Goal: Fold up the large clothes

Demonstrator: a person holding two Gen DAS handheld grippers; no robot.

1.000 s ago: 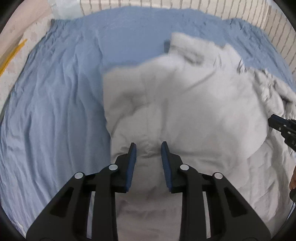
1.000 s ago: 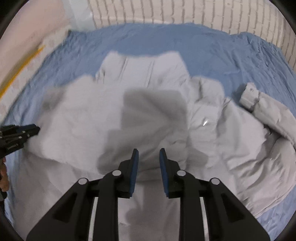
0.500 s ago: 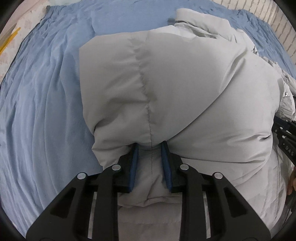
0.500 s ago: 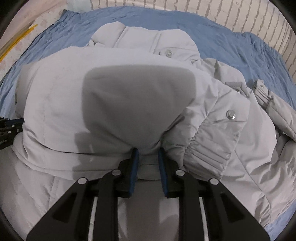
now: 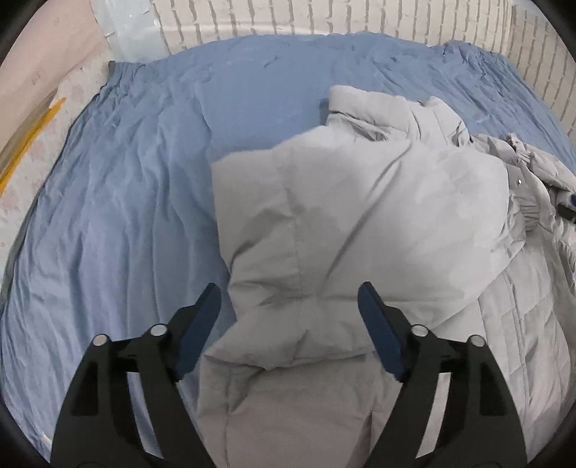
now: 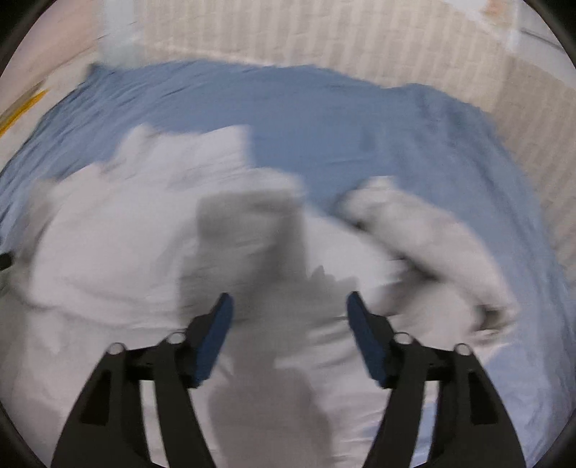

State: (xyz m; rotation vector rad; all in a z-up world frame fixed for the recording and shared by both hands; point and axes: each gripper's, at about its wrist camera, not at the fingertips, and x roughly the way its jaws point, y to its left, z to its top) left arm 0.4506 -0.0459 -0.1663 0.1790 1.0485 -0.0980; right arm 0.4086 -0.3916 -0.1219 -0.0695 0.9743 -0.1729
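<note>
A pale grey padded jacket [image 5: 360,230] lies on a blue bedsheet [image 5: 118,201], its lower part folded up over the body toward the collar. My left gripper [image 5: 288,306] hovers above the near fold edge, its jaws opening, and the blue pads stand apart from the fabric. In the blurred right wrist view the same jacket [image 6: 144,230] spreads below my right gripper [image 6: 289,311], whose jaws are also opening with nothing pressed between them. A loose sleeve [image 6: 424,230] trails to the right of it. A tip of the right gripper [image 5: 570,205] shows at the left wrist view's right edge.
The sheet [image 6: 324,118] reaches a white brick-pattern wall [image 5: 324,18] at the far side and right. At the left lies a pale floor strip with a yellow stick [image 5: 32,136]. The left half of the bed shows only wrinkled sheet.
Both grippers were shut on the jacket's hem as they carried it up over the body. Now both have let go and drawn back with jaws wide; the fold lies released.
</note>
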